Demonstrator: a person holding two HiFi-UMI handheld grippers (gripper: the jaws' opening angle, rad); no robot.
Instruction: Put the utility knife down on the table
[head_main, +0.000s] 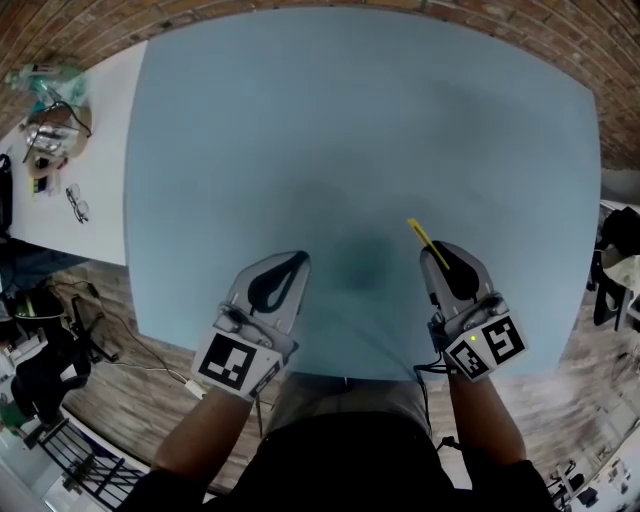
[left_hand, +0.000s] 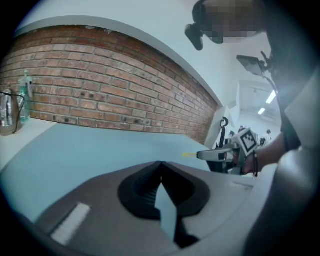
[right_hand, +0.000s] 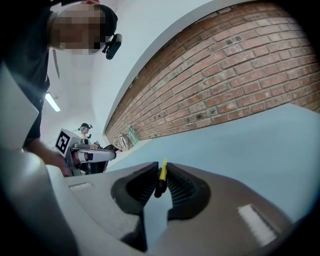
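Observation:
My right gripper (head_main: 432, 252) is shut on the utility knife (head_main: 419, 234), a thin yellow and black tool. Its yellow end sticks out forward past the fingertips, over the near right part of the light blue table (head_main: 350, 130). In the right gripper view the knife (right_hand: 161, 176) stands pinched between the ribbed pads, above the table surface. My left gripper (head_main: 297, 260) hovers over the table's near edge with its fingertips together and nothing in them. The left gripper view shows those jaws (left_hand: 160, 165) meeting at the tip, with the right gripper (left_hand: 220, 155) and the knife's yellow end (left_hand: 190, 155) off to the right.
A white side table (head_main: 75, 170) at the far left carries a metal kettle (head_main: 50, 128), a bottle (head_main: 50, 80) and glasses (head_main: 77, 203). Cables and dark gear (head_main: 45, 360) lie on the floor at lower left. A brick wall (left_hand: 100, 95) runs behind the blue table.

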